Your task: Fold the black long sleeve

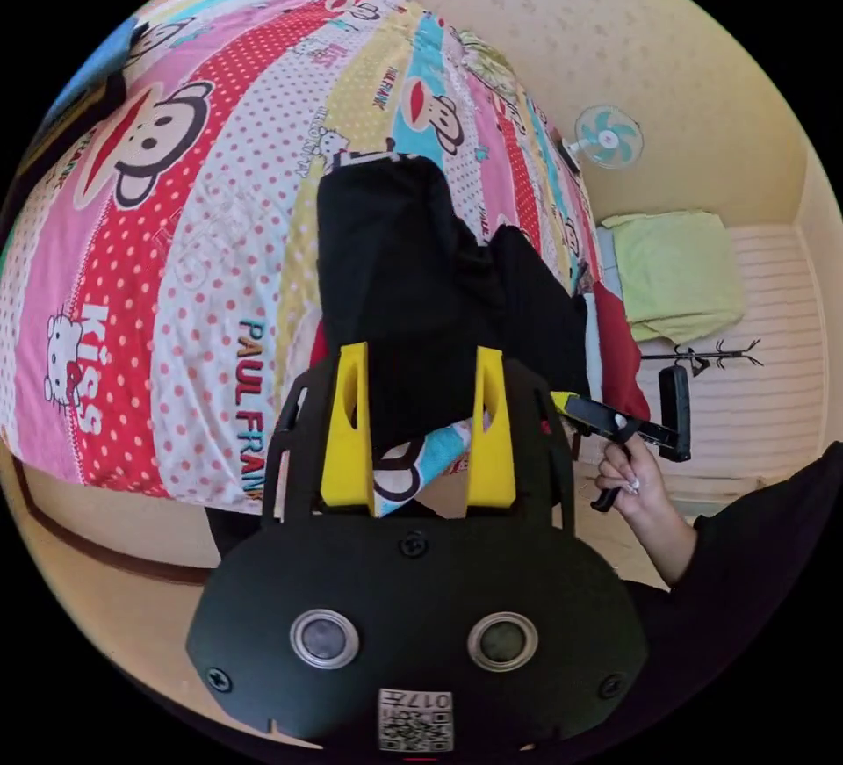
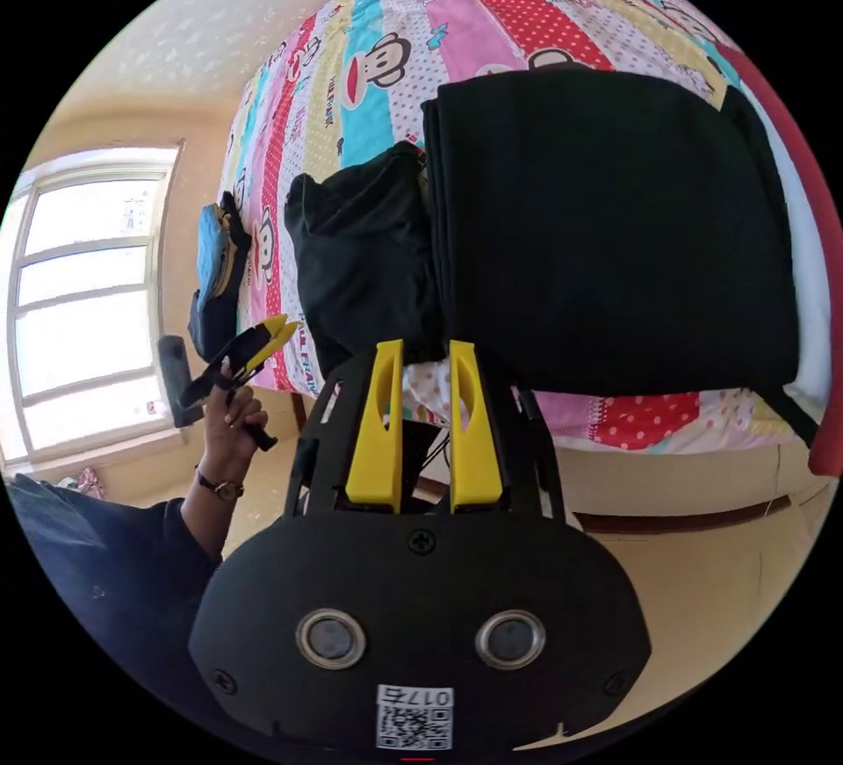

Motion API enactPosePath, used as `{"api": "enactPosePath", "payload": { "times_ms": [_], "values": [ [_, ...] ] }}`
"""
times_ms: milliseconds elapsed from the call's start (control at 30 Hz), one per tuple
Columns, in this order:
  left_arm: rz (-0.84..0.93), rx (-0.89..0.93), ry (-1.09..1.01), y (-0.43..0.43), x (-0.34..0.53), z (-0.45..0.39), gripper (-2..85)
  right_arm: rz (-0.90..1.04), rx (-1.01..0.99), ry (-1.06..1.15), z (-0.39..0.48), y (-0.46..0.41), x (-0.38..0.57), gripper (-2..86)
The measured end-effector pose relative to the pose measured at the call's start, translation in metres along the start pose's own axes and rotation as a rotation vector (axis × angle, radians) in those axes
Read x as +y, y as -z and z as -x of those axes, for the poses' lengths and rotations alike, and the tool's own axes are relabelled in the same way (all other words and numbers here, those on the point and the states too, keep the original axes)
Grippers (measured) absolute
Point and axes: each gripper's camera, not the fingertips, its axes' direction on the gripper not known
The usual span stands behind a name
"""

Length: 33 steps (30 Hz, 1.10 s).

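Note:
A folded black long sleeve lies flat as a large rectangle on the cartoon-print bedspread, close to the bed's edge. A smaller bunched black garment sits against its side. In the right gripper view, my right gripper hovers off the bed edge where the two meet, its jaws slightly open with nothing between them. My left gripper is wide open, with black cloth lying between and beyond its jaw tips. A hand holds the right gripper beside the bed, and another hand holds the left gripper.
A blue and black item rests at the bed's far corner. A red cloth and a green cloth lie past the black garments. A fan hangs on the wall, and a window is at the side. The wooden floor runs along the bed.

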Motion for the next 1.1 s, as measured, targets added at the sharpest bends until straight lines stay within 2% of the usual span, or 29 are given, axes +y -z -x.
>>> {"api": "enactPosePath", "payload": {
  "times_ms": [33, 133, 233, 267, 333, 467, 567, 733, 933, 1000, 1100],
  "values": [
    [0.025, 0.002, 0.019, -0.007, 0.002, 0.009, 18.1, 0.025, -0.060, -0.038, -0.008, -0.001, 0.000, 9.3],
    [0.193, 0.169, 0.075, -0.058, 0.011, 0.031, 17.7, 0.083, -0.272, -0.169, -0.030, -0.011, -0.002, 11.7],
    [0.192, 0.190, 0.148, -0.069, 0.021, 0.033, 8.2, 0.151, -0.468, -0.344, -0.050, -0.031, -0.004, 14.6],
    [0.196, 0.263, 0.178, -0.068, 0.024, 0.033, 4.6, 0.163, -0.553, -0.427, -0.058, -0.041, -0.005, 15.8],
    [0.145, 0.364, 0.191, -0.052, 0.031, 0.023, 4.1, 0.156, -0.703, -0.556, -0.067, -0.054, -0.006, 17.1],
    [0.121, 0.388, 0.060, 0.006, 0.037, -0.040, 3.9, 0.096, -0.986, -0.767, -0.070, -0.082, -0.018, 17.9],
    [0.112, 0.376, -0.009, 0.047, 0.041, -0.085, 3.8, 0.042, -1.147, -0.840, -0.060, -0.077, -0.025, 12.3],
    [0.053, 0.337, -0.138, 0.111, 0.035, -0.152, 3.7, 0.043, -1.132, -0.596, 0.008, 0.012, -0.060, 6.7],
    [-0.022, 0.515, -0.337, 0.162, 0.010, -0.266, 3.9, -0.083, -1.270, -0.281, 0.073, 0.126, -0.098, 5.5],
    [-0.014, 0.539, -0.454, 0.170, 0.009, -0.324, 3.9, -0.137, -1.251, -0.193, 0.085, 0.159, -0.099, 5.5],
    [0.020, 0.504, -0.560, 0.155, 0.012, -0.384, 4.0, -0.239, -1.096, -0.087, 0.095, 0.198, -0.091, 5.6]
  ]
}}
